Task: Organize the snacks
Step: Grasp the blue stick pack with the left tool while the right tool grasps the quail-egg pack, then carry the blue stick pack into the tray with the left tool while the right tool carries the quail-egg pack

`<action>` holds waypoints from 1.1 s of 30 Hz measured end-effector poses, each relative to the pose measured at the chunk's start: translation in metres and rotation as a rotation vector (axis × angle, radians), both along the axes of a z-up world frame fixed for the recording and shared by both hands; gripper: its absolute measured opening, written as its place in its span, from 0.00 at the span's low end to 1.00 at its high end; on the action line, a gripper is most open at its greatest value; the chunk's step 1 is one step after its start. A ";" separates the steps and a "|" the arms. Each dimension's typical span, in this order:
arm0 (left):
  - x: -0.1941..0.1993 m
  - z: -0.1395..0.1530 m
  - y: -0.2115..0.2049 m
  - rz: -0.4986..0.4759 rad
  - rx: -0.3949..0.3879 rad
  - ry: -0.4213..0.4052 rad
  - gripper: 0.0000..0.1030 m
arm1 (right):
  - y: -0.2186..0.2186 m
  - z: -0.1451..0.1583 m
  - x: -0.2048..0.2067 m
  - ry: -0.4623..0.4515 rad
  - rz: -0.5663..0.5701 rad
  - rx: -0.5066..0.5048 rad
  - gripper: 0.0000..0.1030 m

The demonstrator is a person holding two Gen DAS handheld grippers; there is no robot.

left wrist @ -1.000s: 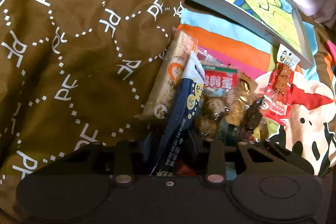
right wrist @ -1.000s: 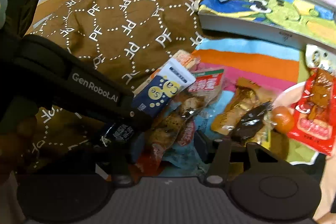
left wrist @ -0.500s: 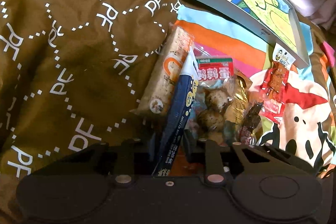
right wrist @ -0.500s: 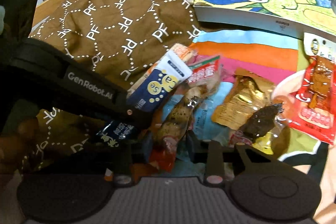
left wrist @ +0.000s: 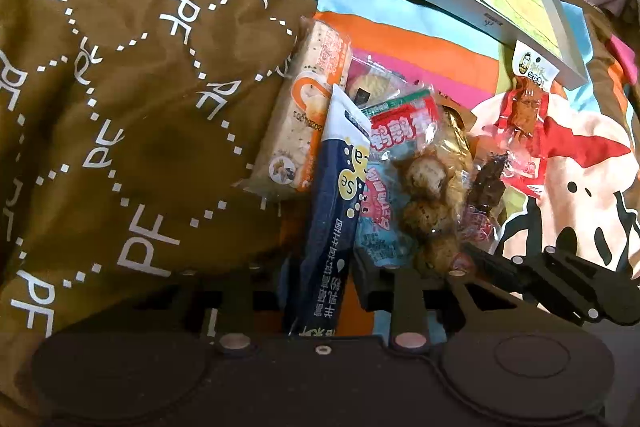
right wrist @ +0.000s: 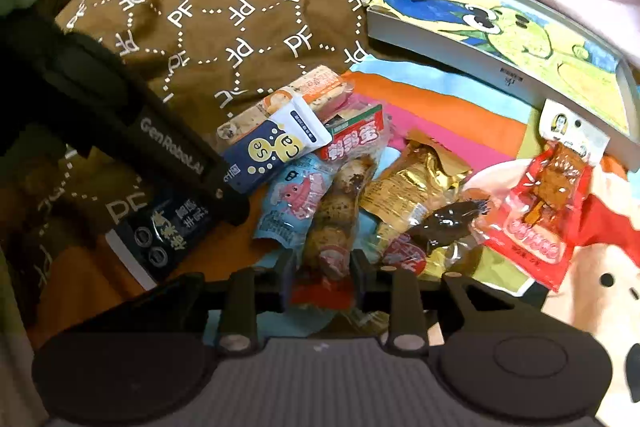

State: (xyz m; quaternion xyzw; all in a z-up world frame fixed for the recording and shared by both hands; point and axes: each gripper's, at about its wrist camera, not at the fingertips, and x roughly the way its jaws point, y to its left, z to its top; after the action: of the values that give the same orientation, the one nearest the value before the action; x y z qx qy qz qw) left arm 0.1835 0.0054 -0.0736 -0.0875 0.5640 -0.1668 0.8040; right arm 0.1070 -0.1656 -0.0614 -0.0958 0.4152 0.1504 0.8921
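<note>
Right wrist view: the task is judged barely begun, since every snack still lies heaped beside the shallow frog-picture tray point(right wrist: 500, 77) and none is in it. The right gripper point(right wrist: 322, 263) is pinched onto the quail-egg pack point(right wrist: 336, 223); a second ago its jaws were spread. The left gripper point(left wrist: 320, 267) straddles the navy stick pouch point(left wrist: 332, 219), its jaws opening.

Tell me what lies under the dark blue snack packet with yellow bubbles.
Under the dark blue snack packet with yellow bubbles: an orange-and-beige cracker pack at its top end, and a pale blue pouch with a pink figure beside it. The rest beneath is covered.
</note>
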 end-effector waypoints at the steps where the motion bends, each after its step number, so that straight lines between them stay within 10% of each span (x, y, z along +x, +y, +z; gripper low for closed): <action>1: 0.001 -0.001 -0.001 -0.002 0.001 0.002 0.34 | -0.001 0.000 0.001 0.005 -0.002 0.018 0.38; 26: 0.001 -0.008 -0.006 -0.049 -0.006 0.019 0.11 | 0.001 -0.015 0.014 0.043 -0.038 0.024 0.56; 33: 0.000 -0.004 -0.005 -0.050 -0.024 0.002 0.10 | 0.007 -0.007 0.002 -0.011 -0.021 -0.019 0.40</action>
State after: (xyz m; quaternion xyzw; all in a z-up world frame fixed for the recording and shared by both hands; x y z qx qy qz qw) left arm 0.1832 0.0008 -0.0777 -0.0832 0.5646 -0.1933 0.7981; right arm 0.1094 -0.1590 -0.0686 -0.1009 0.4125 0.1365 0.8950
